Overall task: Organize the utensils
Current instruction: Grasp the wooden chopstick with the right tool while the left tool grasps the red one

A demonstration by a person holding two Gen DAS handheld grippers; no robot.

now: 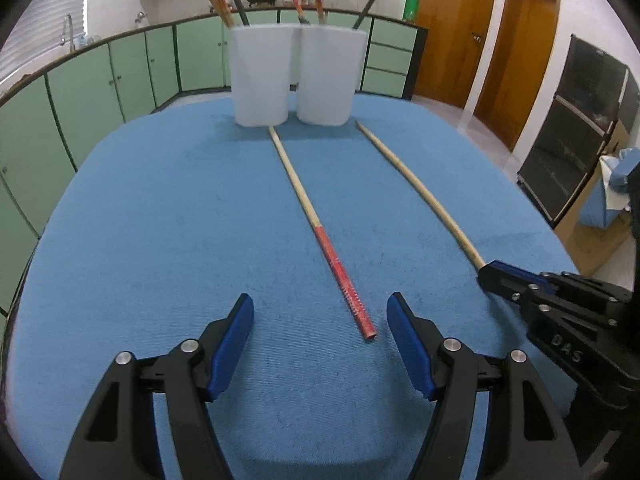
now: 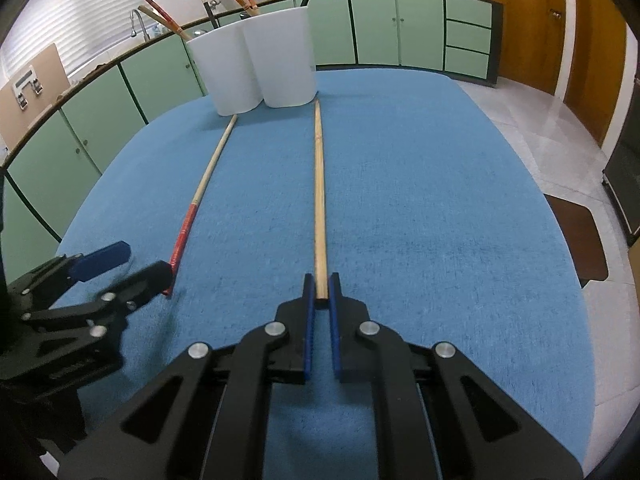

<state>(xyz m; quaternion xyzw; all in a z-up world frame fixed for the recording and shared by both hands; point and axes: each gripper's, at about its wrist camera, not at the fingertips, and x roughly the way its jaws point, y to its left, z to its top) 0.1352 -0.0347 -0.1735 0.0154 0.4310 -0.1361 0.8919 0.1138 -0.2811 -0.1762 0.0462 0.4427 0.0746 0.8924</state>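
A blue cloth-covered tabletop [image 1: 160, 208] stands in a kitchen with green cabinets [image 1: 92, 80] and wooden doors [image 1: 516, 52]. Two white holders [image 2: 260, 64] sit at its far edge. The left tool [image 1: 320, 312] is spread around a red-ended chopstick [image 1: 320, 236]; the right tool [image 2: 321, 290] is clamped on a plain bamboo chopstick [image 2: 319, 184].

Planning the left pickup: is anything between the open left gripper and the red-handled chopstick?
Nothing visible. The red-handled chopstick lies bare on the blue cloth, its red end between the open left gripper fingers.
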